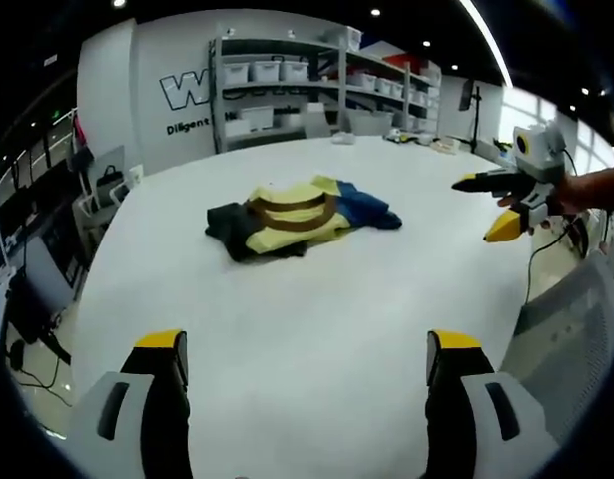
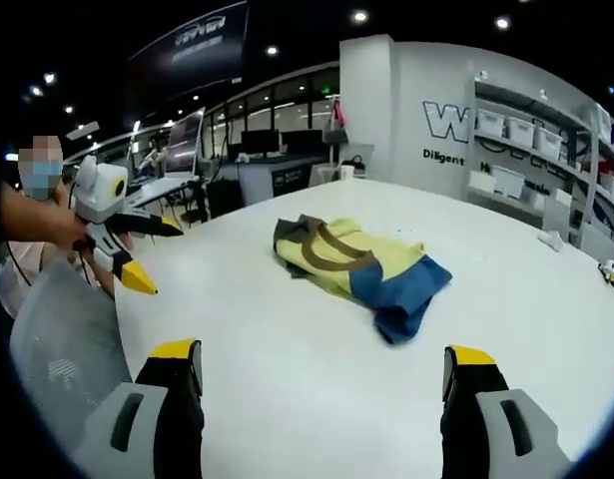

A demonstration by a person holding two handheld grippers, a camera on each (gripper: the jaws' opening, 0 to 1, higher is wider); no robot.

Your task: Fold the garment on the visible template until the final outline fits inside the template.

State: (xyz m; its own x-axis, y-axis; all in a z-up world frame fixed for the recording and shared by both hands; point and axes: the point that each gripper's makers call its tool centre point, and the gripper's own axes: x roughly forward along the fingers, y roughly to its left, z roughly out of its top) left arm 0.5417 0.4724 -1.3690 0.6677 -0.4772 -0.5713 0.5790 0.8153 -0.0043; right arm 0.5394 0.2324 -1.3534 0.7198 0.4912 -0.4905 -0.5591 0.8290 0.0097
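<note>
A crumpled garment [image 1: 297, 215], yellow with brown bands, a dark part and a blue part, lies in a heap on the white table [image 1: 386, 279]. My left gripper [image 1: 307, 349] stands open near the table's edge, well short of the heap, with nothing between its yellow-tipped fingers. To the right of the garment, my right gripper [image 1: 483, 207] hovers open over the table's rim. In the right gripper view the garment [image 2: 361, 264] lies ahead with its blue end nearest. My right gripper [image 2: 321, 354] is open and holds nothing. The left gripper [image 2: 157, 256] shows at the left, open.
Shelves with white bins [image 1: 287, 70] stand beyond the far side of the table. A grey mesh chair [image 1: 576, 319] sits by the table's rim, and the chair [image 2: 67, 339] shows again in the right gripper view. Desks with monitors [image 2: 257, 150] stand further off.
</note>
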